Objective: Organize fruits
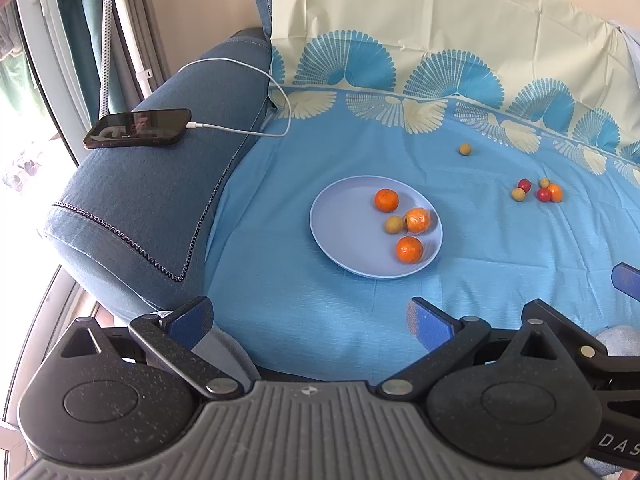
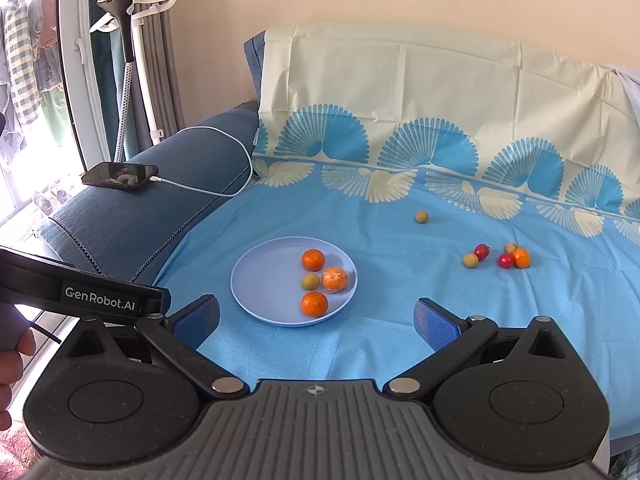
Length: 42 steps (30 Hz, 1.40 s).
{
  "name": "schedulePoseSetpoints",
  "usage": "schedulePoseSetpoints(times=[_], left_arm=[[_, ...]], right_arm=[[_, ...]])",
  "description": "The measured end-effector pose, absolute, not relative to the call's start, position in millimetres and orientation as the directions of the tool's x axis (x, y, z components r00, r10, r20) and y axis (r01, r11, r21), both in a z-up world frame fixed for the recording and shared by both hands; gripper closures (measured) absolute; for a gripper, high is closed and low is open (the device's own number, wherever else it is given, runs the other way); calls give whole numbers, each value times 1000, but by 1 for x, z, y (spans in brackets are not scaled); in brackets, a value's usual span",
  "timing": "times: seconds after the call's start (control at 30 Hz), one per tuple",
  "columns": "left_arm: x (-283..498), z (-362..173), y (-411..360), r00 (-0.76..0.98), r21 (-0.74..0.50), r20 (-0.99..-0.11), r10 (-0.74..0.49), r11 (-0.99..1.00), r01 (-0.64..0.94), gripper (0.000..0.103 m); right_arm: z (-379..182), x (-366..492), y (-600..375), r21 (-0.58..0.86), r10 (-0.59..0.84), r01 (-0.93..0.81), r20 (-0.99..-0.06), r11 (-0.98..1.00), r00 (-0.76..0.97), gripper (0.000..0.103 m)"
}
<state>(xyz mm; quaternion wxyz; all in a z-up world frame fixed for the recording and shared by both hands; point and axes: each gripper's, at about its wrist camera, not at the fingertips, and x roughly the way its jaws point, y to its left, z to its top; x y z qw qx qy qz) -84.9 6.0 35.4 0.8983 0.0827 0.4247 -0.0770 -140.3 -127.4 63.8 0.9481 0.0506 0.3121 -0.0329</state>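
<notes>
A pale blue plate (image 1: 340, 232) (image 2: 260, 280) lies on the blue cloth and holds three orange fruits (image 1: 409, 249) (image 2: 314, 303) and one small tan fruit (image 1: 394, 224) (image 2: 310, 280). Further right on the cloth sits a cluster of small red, tan and orange fruits (image 1: 540, 191) (image 2: 500, 257). A lone tan fruit (image 1: 464, 149) (image 2: 421, 216) lies behind them. My left gripper (image 1: 310, 318) is open and empty, in front of the plate. My right gripper (image 2: 316, 320) is open and empty too, just short of the plate's near rim.
A dark phone (image 1: 138, 128) (image 2: 120, 176) on a white charging cable (image 1: 248, 72) rests on the blue sofa arm (image 1: 152, 208) at the left. The patterned cloth runs up the backrest (image 1: 420, 20). A garment steamer stand (image 2: 128, 40) is by the window. A hand (image 2: 12, 364) shows at the left edge.
</notes>
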Motion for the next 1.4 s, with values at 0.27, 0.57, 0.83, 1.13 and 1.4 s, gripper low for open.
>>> schedulePoseSetpoints(times=[0.27,0.57,0.83,1.13,1.4], left_arm=[[-81,32,7,618,82,-784,-65,975,207,0],[-73,27,7,605,82,-794,-59,976,202,0],[-63,21,7,585,80,-809,-52,977,198,0],[-51,11,1,555,85,-831,-39,977,195,0],[-38,3,-14,530,102,-848,-27,972,213,0]], right_arm=[[61,-136,-127,76,-30,96,-605,992,796,1],[55,-130,-127,78,-28,96,-620,992,784,1],[49,-123,-126,80,-24,98,-639,992,768,1],[39,-112,-128,90,-17,103,-667,991,745,1],[27,-104,-139,113,-9,121,-691,986,723,1]])
